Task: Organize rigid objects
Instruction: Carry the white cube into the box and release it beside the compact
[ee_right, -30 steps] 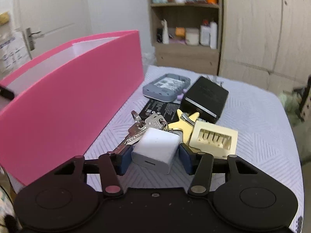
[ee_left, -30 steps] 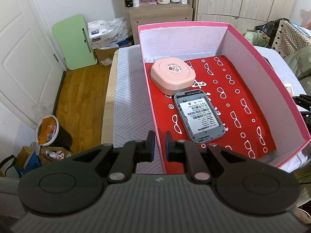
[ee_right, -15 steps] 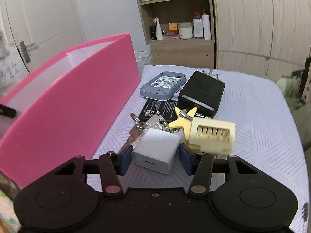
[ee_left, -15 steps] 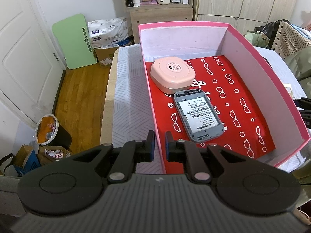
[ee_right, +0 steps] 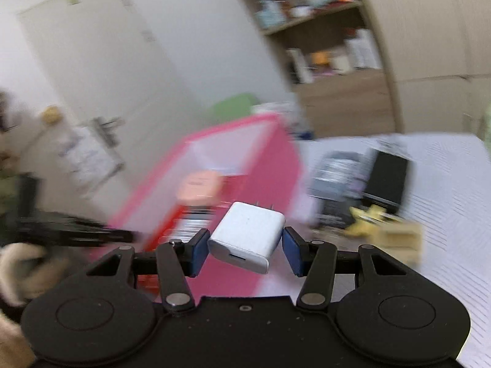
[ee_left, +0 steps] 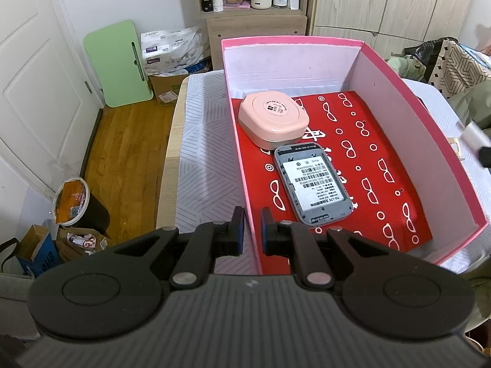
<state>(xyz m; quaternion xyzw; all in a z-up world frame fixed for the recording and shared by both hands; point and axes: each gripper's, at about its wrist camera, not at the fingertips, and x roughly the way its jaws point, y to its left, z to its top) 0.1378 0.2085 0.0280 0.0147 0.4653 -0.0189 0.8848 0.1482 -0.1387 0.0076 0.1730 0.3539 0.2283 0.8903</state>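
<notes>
My left gripper (ee_left: 252, 228) is shut on the near-left wall of the pink box (ee_left: 242, 165), one finger on each side. The box has a red patterned lining and holds a pink rounded case (ee_left: 273, 118) and a grey device (ee_left: 311, 188) with a barcode label. My right gripper (ee_right: 245, 250) is shut on a white charger plug (ee_right: 247, 236) and holds it in the air above the right wall of the pink box (ee_right: 270, 168). The right wrist view is blurred by motion. The charger shows faintly at the right edge of the left wrist view (ee_left: 474, 136).
On the table right of the box lie a grey device (ee_right: 333, 173), a black box (ee_right: 388, 174), a yellow star-shaped piece (ee_right: 368, 217) and a cream block (ee_right: 399, 239). A bin (ee_left: 79, 205) stands on the wooden floor left of the table. A shelf unit (ee_left: 254, 6) stands behind.
My right gripper has lifted the white charger off the pile of keys and swung it up and left toward the box. My left gripper has stayed clamped on the box wall.
</notes>
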